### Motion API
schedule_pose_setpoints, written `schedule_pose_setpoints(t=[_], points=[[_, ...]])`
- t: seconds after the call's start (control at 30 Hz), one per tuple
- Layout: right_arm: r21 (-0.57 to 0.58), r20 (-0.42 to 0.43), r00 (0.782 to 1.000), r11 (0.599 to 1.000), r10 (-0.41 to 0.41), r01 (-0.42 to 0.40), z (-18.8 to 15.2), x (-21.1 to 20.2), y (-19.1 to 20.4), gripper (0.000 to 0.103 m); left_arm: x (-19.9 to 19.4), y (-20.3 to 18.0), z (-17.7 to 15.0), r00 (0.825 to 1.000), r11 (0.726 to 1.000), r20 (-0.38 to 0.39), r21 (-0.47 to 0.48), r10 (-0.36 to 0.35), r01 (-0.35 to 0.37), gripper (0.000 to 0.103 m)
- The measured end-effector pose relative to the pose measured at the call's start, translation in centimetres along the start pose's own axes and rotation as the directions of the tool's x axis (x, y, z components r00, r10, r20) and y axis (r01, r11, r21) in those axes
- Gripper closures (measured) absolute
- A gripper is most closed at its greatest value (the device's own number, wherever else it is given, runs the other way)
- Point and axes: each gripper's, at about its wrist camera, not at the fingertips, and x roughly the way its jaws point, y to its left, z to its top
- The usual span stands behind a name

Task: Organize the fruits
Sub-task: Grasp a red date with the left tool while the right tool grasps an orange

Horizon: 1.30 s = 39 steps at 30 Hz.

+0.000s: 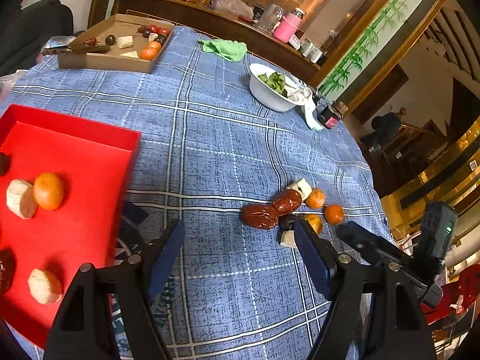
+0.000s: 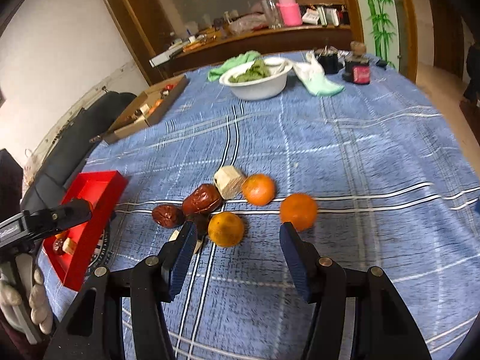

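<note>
A loose pile of fruit lies on the blue plaid tablecloth: three tangerines [image 2: 225,229], [image 2: 258,189], [image 2: 298,211], dark red dates [image 2: 201,199] and white banana chunks [image 2: 229,182]. My right gripper [image 2: 237,240] is open just in front of the nearest tangerine, its jaws on either side of it, not touching. My left gripper [image 1: 240,241] is open and empty over the cloth, right of the red tray [image 1: 75,162]. The tray holds a tangerine [image 1: 48,191], banana chunks [image 1: 20,198] and dates. The pile also shows in the left wrist view [image 1: 271,210].
A cardboard box [image 1: 105,60] with more fruit sits at the table's far left. A white bowl [image 2: 258,85] of greens, a green cloth [image 1: 225,48], a pale cloth [image 2: 318,81] and dark jars [image 2: 357,70] stand at the far side. The right gripper shows at the left view's edge [image 1: 390,249].
</note>
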Motion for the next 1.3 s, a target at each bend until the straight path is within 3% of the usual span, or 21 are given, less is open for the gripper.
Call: schedule_pose_setpoints(t=[0.2, 0.4, 0.47, 0.57, 0.9, 1.0, 1.3], points=[[0.015, -0.019, 1.0, 1.0, 0.0, 0.0, 0.2, 3.0, 0.2, 0.043, 2.8, -1.0, 0.6, 0.999, 0.999, -0.031, 0.05, 0.021, -0.019, 0.042], [0.01, -0.037, 0.999, 1.0, 0.019, -0.019, 0.0, 4.9, 0.2, 0.047, 7.4, -2.7, 1.4, 0.995, 0.99, -0.079, 0.131, 0.054, -0.044, 0.046], [0.008, -0.027, 0.999, 1.0, 0.021, -0.021, 0.0, 4.8, 0.1, 0.056, 8.7, -3.2, 1.5, 0.993, 0.986, -0.099, 0.161, 0.064, -0.048, 0.055], [0.012, -0.024, 0.999, 0.999, 0.036, -0.036, -0.1, 4.8, -0.1, 0.06, 9.6, -3.8, 1.2, 0.993, 0.984, -0.117, 0.18, 0.013, 0.008, 0.067], [0.002, -0.007, 1.0, 1.0, 0.021, -0.02, -0.1, 4.4, 0.2, 0.061, 6.3, -3.8, -1.3, 0.991, 0.976, -0.131, 0.215, -0.008, 0.037, 0.074], [0.007, 0.005, 1.0, 0.999, 0.031, -0.031, 0.0, 4.0, 0.0, 0.068, 5.3, -4.0, -1.5, 0.993, 0.975, -0.116, 0.219, -0.013, 0.039, 0.074], [0.046, 0.021, 0.999, 0.999, 0.028, -0.029, 0.2, 3.5, -0.9, 0.066, 2.0, -2.1, -1.0, 0.998, 0.978, -0.004, 0.199, 0.062, -0.06, 0.073]])
